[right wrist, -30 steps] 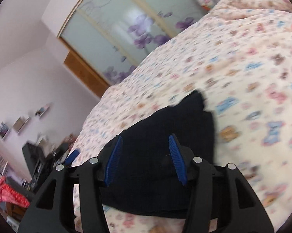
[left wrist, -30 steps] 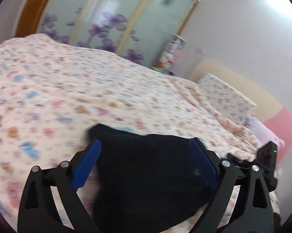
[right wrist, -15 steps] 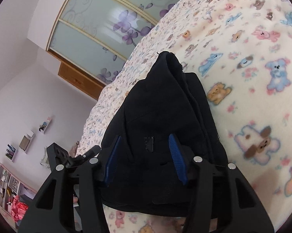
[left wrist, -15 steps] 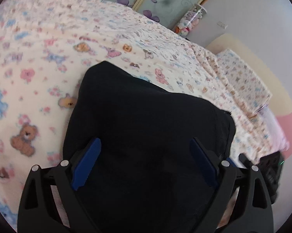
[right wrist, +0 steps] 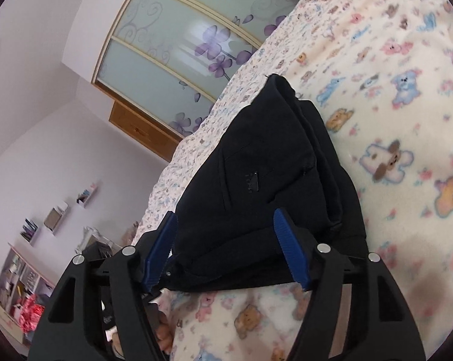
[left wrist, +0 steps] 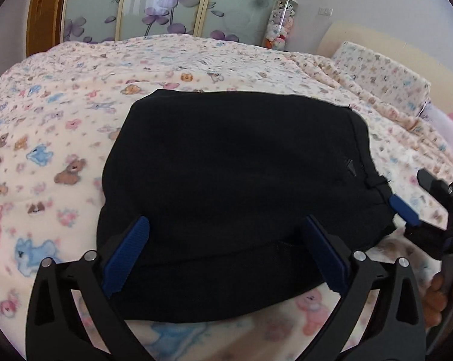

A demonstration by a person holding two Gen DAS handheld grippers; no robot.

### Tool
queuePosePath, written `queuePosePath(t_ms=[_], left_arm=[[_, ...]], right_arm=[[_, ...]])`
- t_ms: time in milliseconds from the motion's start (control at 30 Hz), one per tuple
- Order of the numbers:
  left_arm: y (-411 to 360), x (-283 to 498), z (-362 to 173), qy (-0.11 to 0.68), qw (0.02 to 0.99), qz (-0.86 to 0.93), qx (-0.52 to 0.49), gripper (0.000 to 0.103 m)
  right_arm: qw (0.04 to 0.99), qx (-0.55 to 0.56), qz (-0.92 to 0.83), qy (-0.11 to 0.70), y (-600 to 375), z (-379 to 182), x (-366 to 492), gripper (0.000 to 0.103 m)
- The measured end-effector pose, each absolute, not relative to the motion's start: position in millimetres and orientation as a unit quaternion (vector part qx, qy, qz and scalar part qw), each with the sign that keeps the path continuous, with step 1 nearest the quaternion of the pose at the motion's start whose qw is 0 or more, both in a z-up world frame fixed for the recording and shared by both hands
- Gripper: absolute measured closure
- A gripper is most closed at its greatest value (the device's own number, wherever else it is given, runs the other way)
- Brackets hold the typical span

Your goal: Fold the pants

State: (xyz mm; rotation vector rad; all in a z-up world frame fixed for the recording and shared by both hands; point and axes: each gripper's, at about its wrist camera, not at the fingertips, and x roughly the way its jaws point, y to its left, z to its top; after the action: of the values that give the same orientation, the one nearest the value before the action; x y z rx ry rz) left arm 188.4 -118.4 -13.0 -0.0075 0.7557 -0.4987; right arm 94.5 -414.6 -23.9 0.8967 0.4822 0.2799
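Observation:
The black pants (left wrist: 235, 162) lie folded into a compact stack on the bed; in the right wrist view the pants (right wrist: 265, 174) show layered folds and a small pocket tag. My left gripper (left wrist: 226, 237) is open, its blue pads straddling the near edge of the stack, holding nothing. My right gripper (right wrist: 226, 231) is open at another edge of the stack, empty; it also shows at the right of the left wrist view (left wrist: 431, 210).
The bed is covered by a cream blanket (left wrist: 61, 138) with a teddy-bear print. A pillow (left wrist: 383, 72) lies at the far right. Sliding wardrobe doors (left wrist: 166, 6) stand behind the bed. Shelves and clutter (right wrist: 31, 270) are beyond the bed's edge.
Both grippers tilted down and drew back from the pants, so the whole folded stack has come into view. The pants lie still on the blanket. Both grippers stay open.

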Motion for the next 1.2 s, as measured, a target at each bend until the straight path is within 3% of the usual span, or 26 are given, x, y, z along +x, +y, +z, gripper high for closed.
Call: queuePosePath(t_ms=[167, 200, 267, 633, 1200], left_arm=[[-116.3, 181.8, -5.6, 0.356, 0.906, -0.23, 0.002, 0.002], [-111.4, 174.3, -0.1, 0.347, 0.911, -0.225, -0.002, 0.002], [-105.0, 164.2, 7.9, 0.338, 0.915, -0.22, -0.014, 0.002], [-86.3, 63.3, 29.7, 0.259, 0.947, -0.187, 0.022, 0.002], [-76.4, 30.1, 4.6, 0.29, 0.944, -0.158, 0.004, 0.002]], right_arm=[[0.87, 0.407, 0.123, 0.25, -407.6, -4.4, 88.9, 0.031], [0.878, 0.392, 0.111, 0.252, -402.5, 3.9, 82.2, 0.015], [0.899, 0.348, 0.08, 0.254, -389.3, 18.3, 67.1, 0.001], [0.956, 0.138, -0.08, 0.248, -307.4, 29.8, 1.7, 0.001], [0.963, 0.059, -0.116, 0.234, -278.3, 2.5, -27.5, 0.001]])
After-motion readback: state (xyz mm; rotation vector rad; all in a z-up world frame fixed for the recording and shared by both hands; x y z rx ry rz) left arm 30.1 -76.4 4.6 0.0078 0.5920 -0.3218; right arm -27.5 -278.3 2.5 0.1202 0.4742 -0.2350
